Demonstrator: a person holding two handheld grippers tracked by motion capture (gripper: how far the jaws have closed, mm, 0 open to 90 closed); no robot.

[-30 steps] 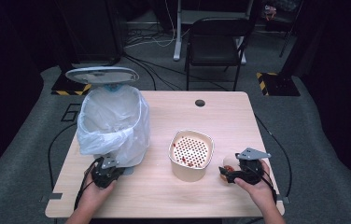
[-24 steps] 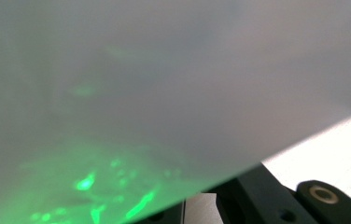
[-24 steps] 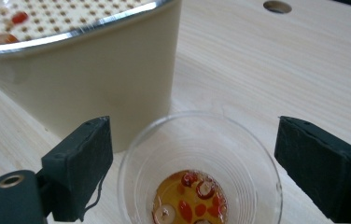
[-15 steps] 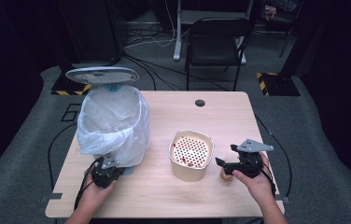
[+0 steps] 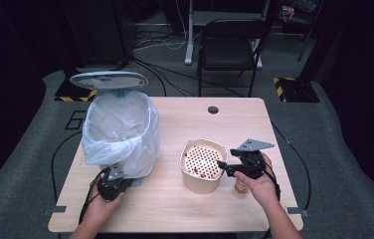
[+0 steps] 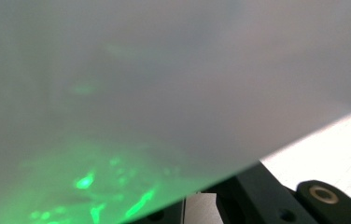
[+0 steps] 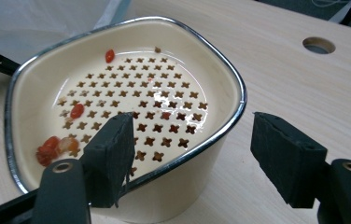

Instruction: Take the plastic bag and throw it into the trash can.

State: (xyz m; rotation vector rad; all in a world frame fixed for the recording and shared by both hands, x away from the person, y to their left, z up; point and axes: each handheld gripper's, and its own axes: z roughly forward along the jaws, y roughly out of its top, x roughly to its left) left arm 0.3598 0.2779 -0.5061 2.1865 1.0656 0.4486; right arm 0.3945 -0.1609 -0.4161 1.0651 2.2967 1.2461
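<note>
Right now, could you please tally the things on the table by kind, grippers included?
Bins with a bag liner: 1, the bin.
Perforated cream bowls: 1, the bowl.
Grippers: 2, the left gripper and the right gripper.
Small orange items by the right hand, too hidden to name: 1.
Total: 5.

The high view looks forward and down over the whole wooden table (image 5: pixel 264 124) from the near side. The right gripper view sits low and close, facing left onto the cream strainer bowl (image 7: pixel 131 93) — also seen from above. The left gripper view presses against the bag-lined bin (image 6: pixel 164 84) — blurred
</note>
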